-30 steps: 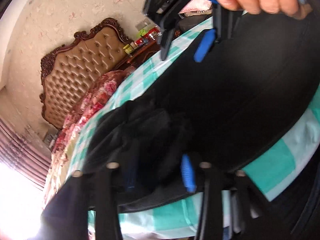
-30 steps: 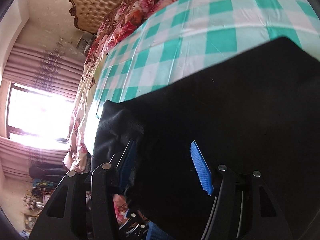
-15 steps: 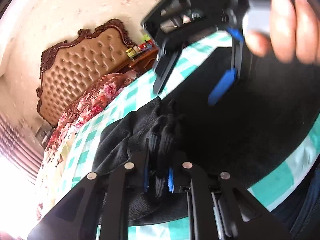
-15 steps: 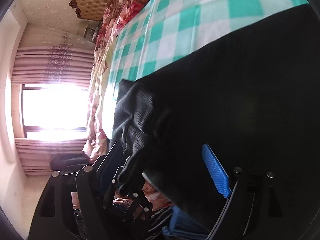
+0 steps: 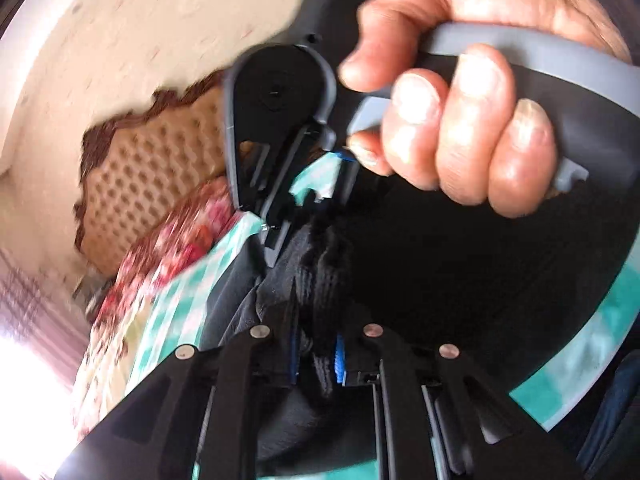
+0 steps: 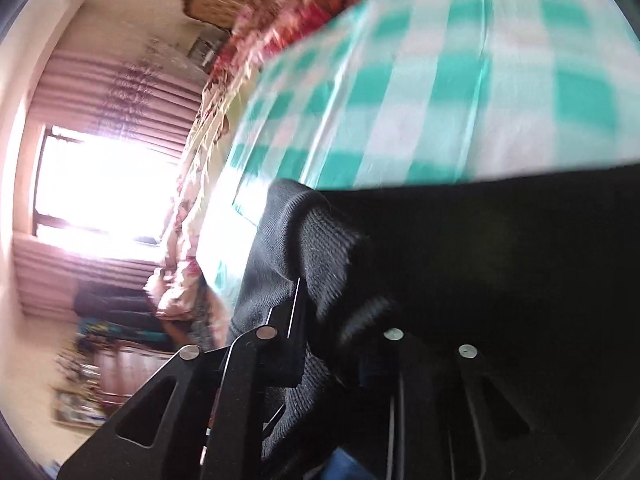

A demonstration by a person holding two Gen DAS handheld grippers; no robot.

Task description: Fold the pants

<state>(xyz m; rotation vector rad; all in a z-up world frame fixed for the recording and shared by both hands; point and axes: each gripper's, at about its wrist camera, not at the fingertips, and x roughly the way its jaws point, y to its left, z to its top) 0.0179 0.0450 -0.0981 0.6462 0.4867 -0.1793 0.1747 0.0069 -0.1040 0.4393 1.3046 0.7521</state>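
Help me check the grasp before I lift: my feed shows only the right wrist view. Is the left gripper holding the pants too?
Observer: Yes. In the left wrist view the left gripper is shut on a bunched, ribbed edge of the black pants.
Operator: How near is it to mine?
Observer: Very near. The right gripper comes down onto the same bunch, just beyond the left fingers.
Operator: Is the rest of the fabric hanging free?
Observer: No. From the left side it appears to lie spread over the green checked cloth.
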